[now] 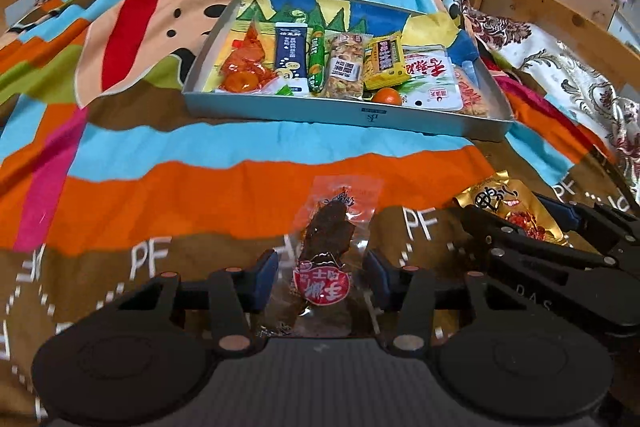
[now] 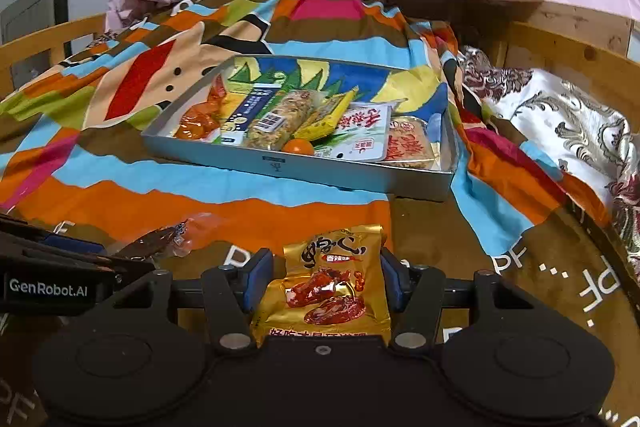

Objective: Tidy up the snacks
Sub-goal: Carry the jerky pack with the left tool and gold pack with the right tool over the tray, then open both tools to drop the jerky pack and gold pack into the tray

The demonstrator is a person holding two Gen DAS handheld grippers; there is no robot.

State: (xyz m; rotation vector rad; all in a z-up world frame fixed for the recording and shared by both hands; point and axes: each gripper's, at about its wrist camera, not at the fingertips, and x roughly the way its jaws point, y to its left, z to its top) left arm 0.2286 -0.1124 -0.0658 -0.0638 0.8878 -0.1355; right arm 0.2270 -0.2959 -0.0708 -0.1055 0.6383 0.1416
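Left gripper (image 1: 322,281) fingers clamp jerky packet (image 1: 325,251); right gripper (image 2: 327,277) fingers clamp gold packet (image 2: 326,287)

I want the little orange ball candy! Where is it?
The small orange ball sits inside the grey tray, against its near wall, between the nut bar and the white packet.

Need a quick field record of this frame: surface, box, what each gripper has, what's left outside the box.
surface: striped cartoon bedsheet
box: shallow grey tray on the sheet, beyond both grippers
box contents: row of snack packets plus a small orange fruit at the near wall
left gripper: shut on clear packet of dark jerky
right gripper: shut on gold foil packet
outside box: only the two held packets seen
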